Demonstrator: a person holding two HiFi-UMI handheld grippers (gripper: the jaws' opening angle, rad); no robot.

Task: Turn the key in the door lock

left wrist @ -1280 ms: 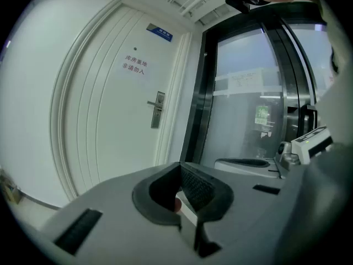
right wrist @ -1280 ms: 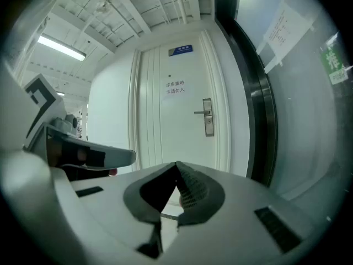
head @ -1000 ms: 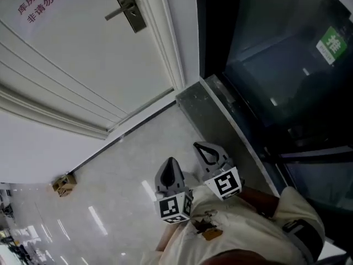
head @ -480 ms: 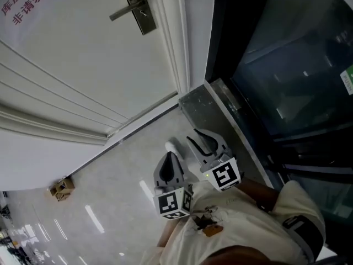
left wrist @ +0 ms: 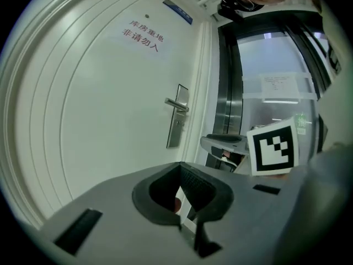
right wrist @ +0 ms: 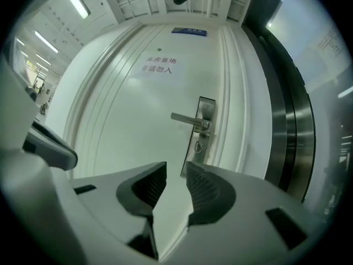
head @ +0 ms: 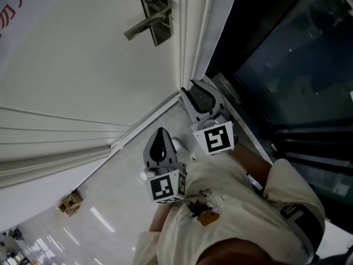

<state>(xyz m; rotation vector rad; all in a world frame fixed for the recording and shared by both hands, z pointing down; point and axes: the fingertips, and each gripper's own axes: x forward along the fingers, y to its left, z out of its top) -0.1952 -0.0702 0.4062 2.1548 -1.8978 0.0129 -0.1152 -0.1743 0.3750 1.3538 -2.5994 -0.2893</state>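
A white door carries a silver lock plate [right wrist: 203,130] with a lever handle [right wrist: 189,120]. A small key [right wrist: 198,146] sits in the keyhole under the handle. My right gripper [right wrist: 175,173] points level at the lock from a short way off, open, with only the door showing between its pads. In the head view, the right gripper [head: 194,88] is near the door frame below the lever handle [head: 146,26]. My left gripper [head: 160,132] trails behind it, shut and empty. The left gripper view shows the left gripper [left wrist: 182,171] and the lock plate [left wrist: 176,123] further off.
Red characters [right wrist: 159,65] are printed on the door above the handle. A steel frame [right wrist: 287,126] and dark glass panels [head: 287,65] stand right of the door. A small cardboard box [head: 70,202] lies on the glossy floor by the wall at the left.
Both grippers have moved forward toward the door, the right one further and ahead of the left. The lever handle now sits closer and more central in the head view.
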